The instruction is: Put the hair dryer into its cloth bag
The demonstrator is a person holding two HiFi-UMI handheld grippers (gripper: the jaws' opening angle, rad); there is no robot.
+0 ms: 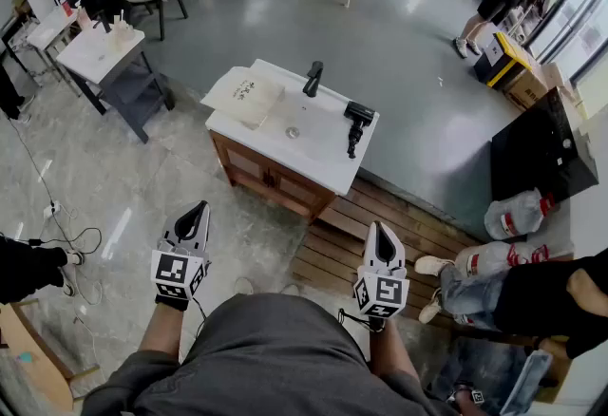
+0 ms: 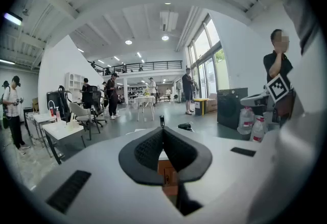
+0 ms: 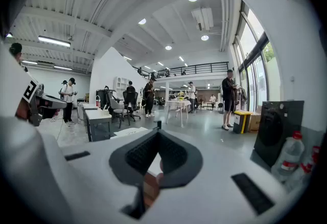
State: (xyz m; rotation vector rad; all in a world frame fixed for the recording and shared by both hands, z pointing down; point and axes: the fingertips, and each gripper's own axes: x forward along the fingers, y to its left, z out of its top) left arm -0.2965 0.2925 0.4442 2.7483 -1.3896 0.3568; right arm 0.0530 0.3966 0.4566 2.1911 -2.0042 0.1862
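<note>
A black hair dryer [image 1: 356, 122] lies on the right part of a white-topped vanity cabinet [image 1: 328, 175]. A cream cloth bag [image 1: 245, 94] with dark print rests flat on the cabinet's left corner. In the left gripper view the hair dryer [image 2: 185, 126] shows far off beyond the jaws. My left gripper [image 1: 194, 217] and right gripper [image 1: 380, 241] hang side by side well in front of the cabinet. Both are shut with nothing between the jaws, and both point roughly level toward the cabinet.
A black faucet [image 1: 313, 78] stands at the cabinet's back edge above a sink drain [image 1: 293, 132]. A wooden pallet [image 1: 332, 248] lies under the cabinet's right side. A black washer [image 1: 541, 153], plastic bottles [image 1: 513, 214], a seated person's legs [image 1: 494, 286] and a white side table [image 1: 95, 53] surround the spot.
</note>
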